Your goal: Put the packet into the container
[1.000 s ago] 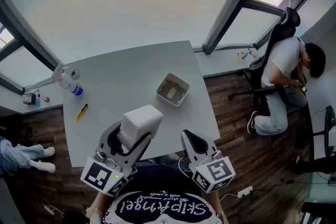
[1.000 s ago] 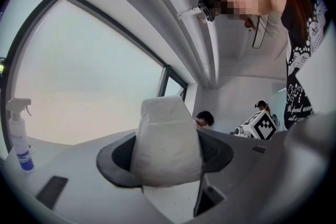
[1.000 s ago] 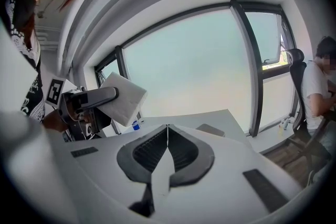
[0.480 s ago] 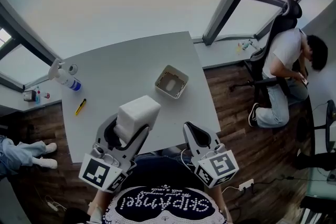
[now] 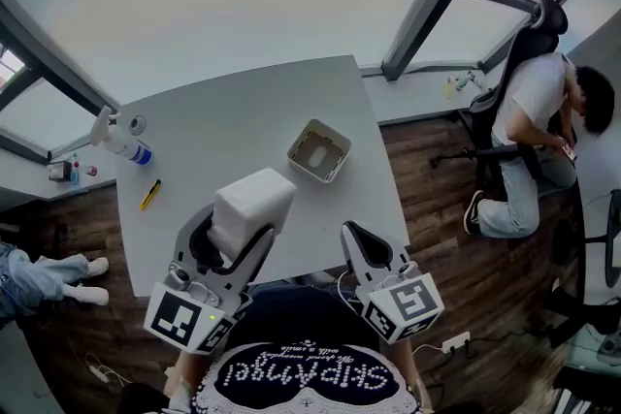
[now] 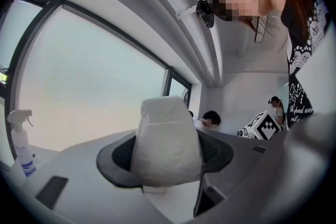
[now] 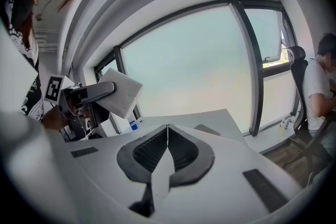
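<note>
**Packet clamped, container apart**

Your left gripper [image 5: 236, 233] is clamped on the soft, white, boxy packet [image 5: 254, 201] above the grey table [image 5: 223, 126]. The square, open-topped container [image 5: 318, 151] stands apart on that table. Your right gripper [image 5: 355, 240] has its jaws pressed together.

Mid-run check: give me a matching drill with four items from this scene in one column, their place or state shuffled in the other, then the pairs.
1. packet
2. container
3. right gripper
4. spray bottle

A. jaws together, nothing between them
B. far left corner of the table
C. clamped in the left gripper
D. free on the table, toward its right side

Pairs: 1-C, 2-D, 3-A, 4-B
</note>
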Motion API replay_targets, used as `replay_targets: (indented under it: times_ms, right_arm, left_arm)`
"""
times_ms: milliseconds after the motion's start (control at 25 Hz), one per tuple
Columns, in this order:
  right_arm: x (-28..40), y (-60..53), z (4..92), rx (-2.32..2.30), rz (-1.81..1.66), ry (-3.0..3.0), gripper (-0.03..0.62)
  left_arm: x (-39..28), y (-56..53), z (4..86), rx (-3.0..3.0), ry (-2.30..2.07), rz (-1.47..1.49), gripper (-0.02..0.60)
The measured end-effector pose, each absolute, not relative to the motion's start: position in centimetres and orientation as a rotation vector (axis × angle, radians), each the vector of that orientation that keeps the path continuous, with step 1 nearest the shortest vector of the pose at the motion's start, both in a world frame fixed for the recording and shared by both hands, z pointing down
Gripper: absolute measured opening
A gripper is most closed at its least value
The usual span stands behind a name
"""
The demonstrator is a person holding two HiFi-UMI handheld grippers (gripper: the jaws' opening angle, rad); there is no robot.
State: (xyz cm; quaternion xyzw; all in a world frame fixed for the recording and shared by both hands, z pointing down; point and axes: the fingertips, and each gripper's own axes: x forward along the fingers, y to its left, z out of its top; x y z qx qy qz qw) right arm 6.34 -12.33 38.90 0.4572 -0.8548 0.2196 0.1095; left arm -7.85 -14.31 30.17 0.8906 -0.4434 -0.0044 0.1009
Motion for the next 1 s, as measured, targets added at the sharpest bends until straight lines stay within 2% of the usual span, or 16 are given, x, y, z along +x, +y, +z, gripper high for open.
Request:
replay_targets:
  times_ms: [320, 720, 1000]
  right_arm:
    - [5.9, -12.7, 39.9, 1.283, 0.706, -2.520, 0.015]
    - [0.2, -8.1, 41.7, 0.813, 0.840, -2.653, 0.015]
    - [3.4, -9.9, 42.3, 1.039, 0.904, -2.602, 0.015]
  left_arm:
    - [-7.7, -16.3, 30.6, 2.632, -1.338, -0.006, 0.276]
    - [-6.3, -19.2, 31.3, 2.652, -1.294, 0.008, 0.276]
    - [-5.0, -20.2, 32.8, 2.662, -1.263, 0.034, 0.276]
